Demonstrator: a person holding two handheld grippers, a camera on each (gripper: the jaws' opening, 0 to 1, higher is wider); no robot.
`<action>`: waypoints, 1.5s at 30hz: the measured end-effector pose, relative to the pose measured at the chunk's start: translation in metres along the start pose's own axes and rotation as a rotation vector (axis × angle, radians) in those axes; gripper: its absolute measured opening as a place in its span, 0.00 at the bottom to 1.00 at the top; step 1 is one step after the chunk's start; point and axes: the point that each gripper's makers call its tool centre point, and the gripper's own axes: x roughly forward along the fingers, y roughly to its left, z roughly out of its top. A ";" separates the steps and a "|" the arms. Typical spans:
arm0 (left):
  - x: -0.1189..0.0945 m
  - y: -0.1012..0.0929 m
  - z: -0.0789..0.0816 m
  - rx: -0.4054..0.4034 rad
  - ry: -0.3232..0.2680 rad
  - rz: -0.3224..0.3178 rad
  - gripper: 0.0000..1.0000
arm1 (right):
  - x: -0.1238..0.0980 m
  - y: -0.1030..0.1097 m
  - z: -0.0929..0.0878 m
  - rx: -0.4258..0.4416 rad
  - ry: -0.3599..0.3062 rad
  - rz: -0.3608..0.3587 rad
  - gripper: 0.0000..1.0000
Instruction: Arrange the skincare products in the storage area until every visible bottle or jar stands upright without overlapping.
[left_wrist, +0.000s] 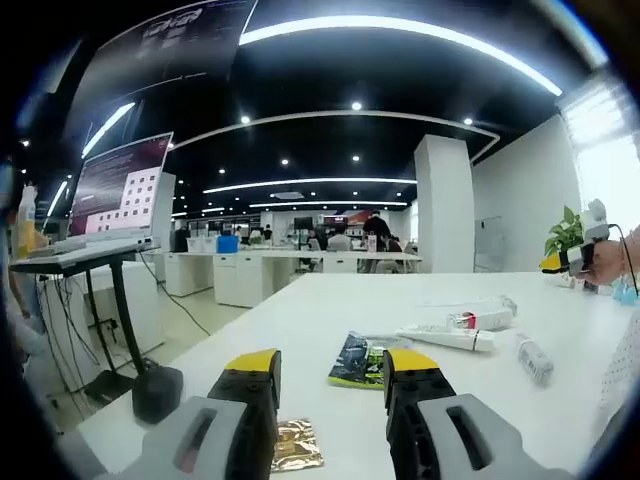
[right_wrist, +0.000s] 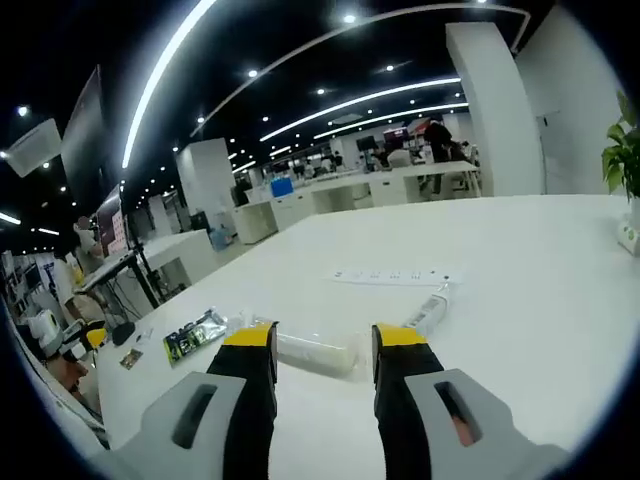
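Several white skincare tubes lie flat on the white table (left_wrist: 300, 310): one long tube (left_wrist: 450, 338), one with a red band (left_wrist: 480, 320) and a smaller one (left_wrist: 533, 358). My left gripper (left_wrist: 330, 365) is open just above the table, with a dark green sachet (left_wrist: 355, 360) lying beyond its tips. My right gripper (right_wrist: 325, 340) is open too, and a white tube (right_wrist: 315, 353) lies flat on the table just past its jaws. Another tube (right_wrist: 428, 313) lies further right. A hand (left_wrist: 608, 260) holds the right gripper (left_wrist: 570, 258) at the table's far right.
A gold sachet (left_wrist: 295, 445) lies near the left jaw. A white power strip (right_wrist: 395, 276) lies mid-table and a green sachet (right_wrist: 193, 335) to its left. A potted plant (left_wrist: 565, 230) stands at the far right edge. A monitor on a stand (left_wrist: 120, 190) is left of the table.
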 end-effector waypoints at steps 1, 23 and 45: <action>0.000 0.000 0.000 0.000 0.001 -0.001 0.42 | -0.001 -0.003 0.003 0.004 -0.017 -0.005 0.38; 0.022 -0.048 -0.034 -0.009 0.156 -0.090 0.38 | 0.079 0.019 -0.018 -0.483 0.230 0.278 0.41; 0.044 -0.070 -0.043 0.013 0.203 -0.230 0.38 | 0.133 0.021 -0.100 -0.884 0.708 0.480 0.30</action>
